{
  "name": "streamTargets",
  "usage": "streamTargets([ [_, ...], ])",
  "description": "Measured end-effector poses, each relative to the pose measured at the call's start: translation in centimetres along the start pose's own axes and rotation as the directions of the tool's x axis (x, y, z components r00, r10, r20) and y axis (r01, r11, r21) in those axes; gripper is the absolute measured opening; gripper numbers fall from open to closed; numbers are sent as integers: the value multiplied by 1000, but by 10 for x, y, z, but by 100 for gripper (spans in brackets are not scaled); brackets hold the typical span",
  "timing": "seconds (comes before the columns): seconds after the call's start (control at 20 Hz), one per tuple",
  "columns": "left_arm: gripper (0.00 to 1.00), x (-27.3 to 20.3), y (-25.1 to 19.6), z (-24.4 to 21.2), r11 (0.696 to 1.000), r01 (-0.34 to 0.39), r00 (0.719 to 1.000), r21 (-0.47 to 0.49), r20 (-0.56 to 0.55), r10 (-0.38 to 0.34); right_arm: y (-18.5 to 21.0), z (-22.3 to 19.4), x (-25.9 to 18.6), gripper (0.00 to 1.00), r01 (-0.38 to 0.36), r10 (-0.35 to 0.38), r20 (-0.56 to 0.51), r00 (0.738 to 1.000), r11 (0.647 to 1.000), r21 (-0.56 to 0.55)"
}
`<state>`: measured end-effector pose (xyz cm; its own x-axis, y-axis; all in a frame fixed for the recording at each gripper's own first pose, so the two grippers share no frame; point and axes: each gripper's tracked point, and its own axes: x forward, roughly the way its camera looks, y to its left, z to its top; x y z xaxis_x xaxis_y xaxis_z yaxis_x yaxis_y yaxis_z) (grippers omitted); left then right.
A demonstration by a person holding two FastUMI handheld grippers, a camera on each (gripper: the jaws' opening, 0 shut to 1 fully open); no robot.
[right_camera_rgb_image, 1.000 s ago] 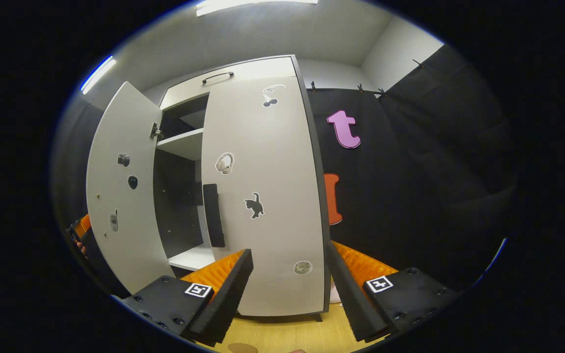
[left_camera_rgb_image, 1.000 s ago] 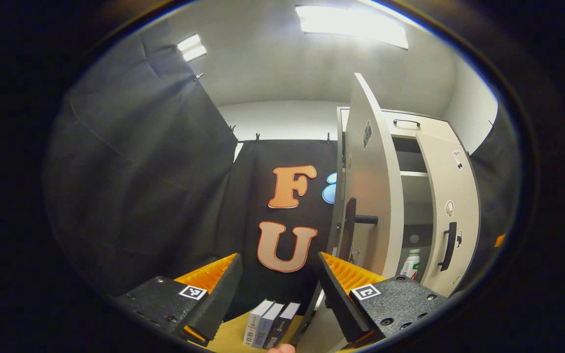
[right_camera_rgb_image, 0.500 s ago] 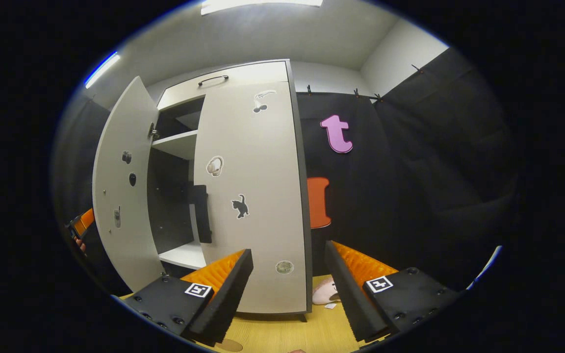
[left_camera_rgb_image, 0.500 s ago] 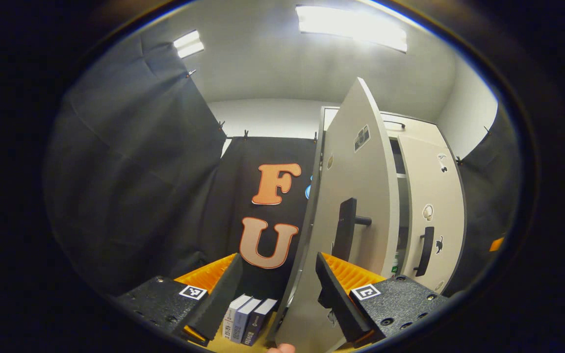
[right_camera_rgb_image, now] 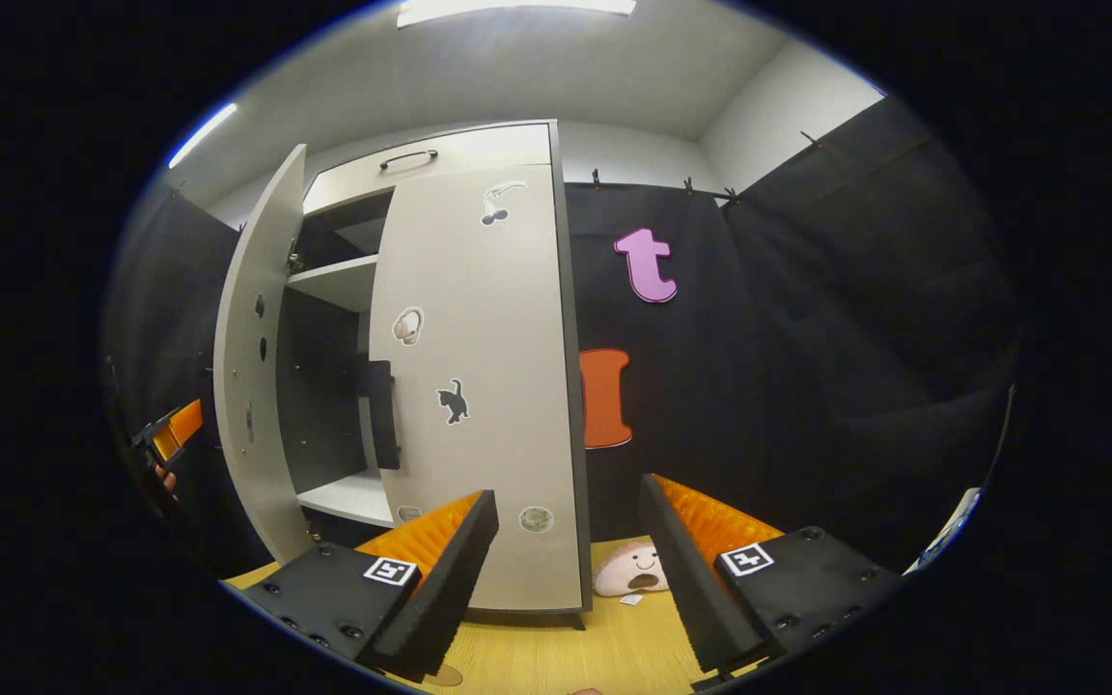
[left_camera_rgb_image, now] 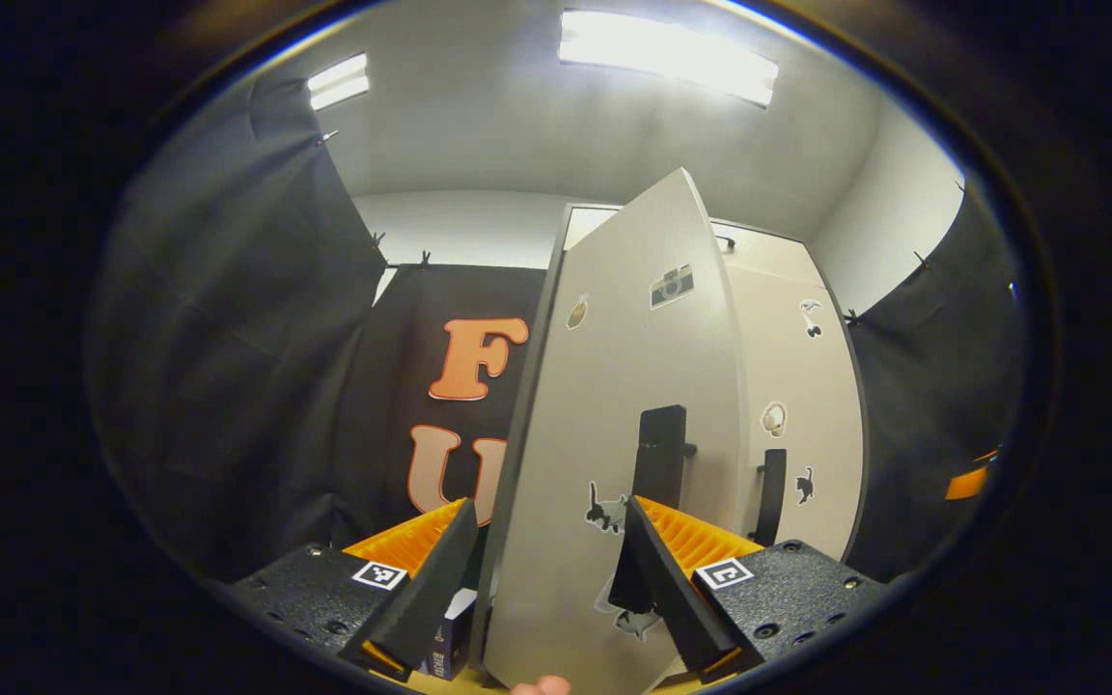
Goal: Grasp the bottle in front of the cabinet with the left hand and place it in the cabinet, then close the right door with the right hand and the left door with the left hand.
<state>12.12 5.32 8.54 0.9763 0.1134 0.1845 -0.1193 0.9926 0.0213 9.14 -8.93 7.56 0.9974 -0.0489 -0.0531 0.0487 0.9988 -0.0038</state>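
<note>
1 cabinet [right_camera_rgb_image: 479, 145] stands in the booth, with 2 tall doors: the left door [left_camera_rgb_image: 614, 405] and the right door [right_camera_rgb_image: 479, 386]. Each door has 1 dark handle, so 2 handles [left_camera_rgb_image: 662, 454] in all. 1 more handle [right_camera_rgb_image: 408, 157] sits on the top panel. The right door carries 4 stickers [right_camera_rgb_image: 452, 401] in the right gripper view. 2 grippers show: the left gripper [left_camera_rgb_image: 546, 579] and the right gripper [right_camera_rgb_image: 570, 579]. 1 plush toy [right_camera_rgb_image: 631, 568] lies on the floor. 2 ceiling lights [left_camera_rgb_image: 667, 66] glow.

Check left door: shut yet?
Not yet. The left door stands ajar, with shelves showing in the gap beside the shut right door.
</note>
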Motion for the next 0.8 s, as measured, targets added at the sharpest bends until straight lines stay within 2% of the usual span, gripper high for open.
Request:
streamTargets([
  [0.35, 94, 16, -31, -15, 996, 73, 997, -42, -27, -74, -21, -1, -14, 98, 55, -55, -2, 998, 998, 23],
  [0.8, 94, 51, -62, -40, 990, 123, 990, -62, -62, -127, -52, -2, -30, 98, 128, -128, -6, 992, 991, 33],
])
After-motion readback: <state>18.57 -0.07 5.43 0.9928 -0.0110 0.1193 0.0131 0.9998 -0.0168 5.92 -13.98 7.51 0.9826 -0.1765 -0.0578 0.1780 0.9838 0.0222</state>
